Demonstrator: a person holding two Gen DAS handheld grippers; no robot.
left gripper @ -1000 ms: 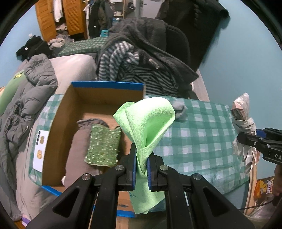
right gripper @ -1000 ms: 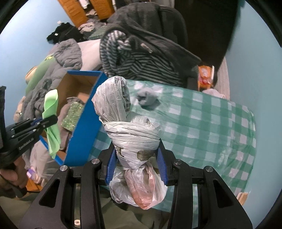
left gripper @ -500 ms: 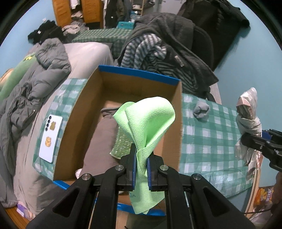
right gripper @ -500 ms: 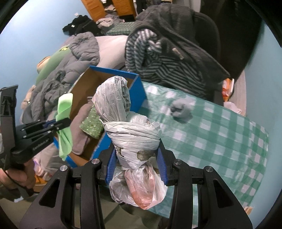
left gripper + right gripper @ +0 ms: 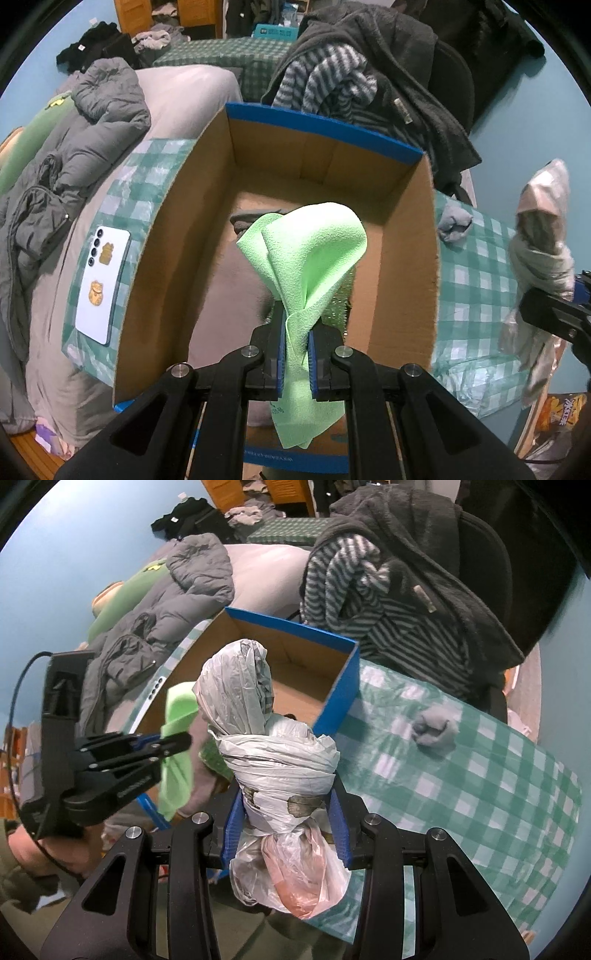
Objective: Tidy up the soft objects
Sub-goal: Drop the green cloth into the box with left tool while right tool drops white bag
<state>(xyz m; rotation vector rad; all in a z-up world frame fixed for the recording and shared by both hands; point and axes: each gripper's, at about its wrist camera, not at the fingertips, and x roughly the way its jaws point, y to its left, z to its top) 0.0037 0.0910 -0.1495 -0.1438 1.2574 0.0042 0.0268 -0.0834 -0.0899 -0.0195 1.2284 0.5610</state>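
Left gripper (image 5: 297,354): fingers are clamped on the cloth, pinched tight at its middle; it is pointed steeply down over the box.
Cloth (image 5: 310,251): light green, bunched; its upper fold is fanned out above the fingers and its tail is hung below them, over the box's near part.
Right gripper (image 5: 286,829): fingers are held partly apart and pressed on both sides of the bundle.
Bundle (image 5: 273,760): crumpled plastic bags, white and grey, wound round with a strip; a pinkish end is hung below the fingers. In the left wrist view it is seen at 3 o'clock (image 5: 539,251), beside the box and above the tablecloth.
Box (image 5: 332,133): open cardboard, blue outside; a grey fabric (image 5: 225,295) and a speckled green pad (image 5: 338,304) are lain inside, partly hidden by the cloth.
Sock (image 5: 434,731): grey, balled, on the tablecloth at 2 o'clock from the bundle, well apart from the box.
Tablecloth (image 5: 498,775): green and white check.
Phone (image 5: 101,291): white, face down, at 9 o'clock, just beside the box's left wall.
Jackets (image 5: 388,74): piled beyond the box at 12 o'clock.
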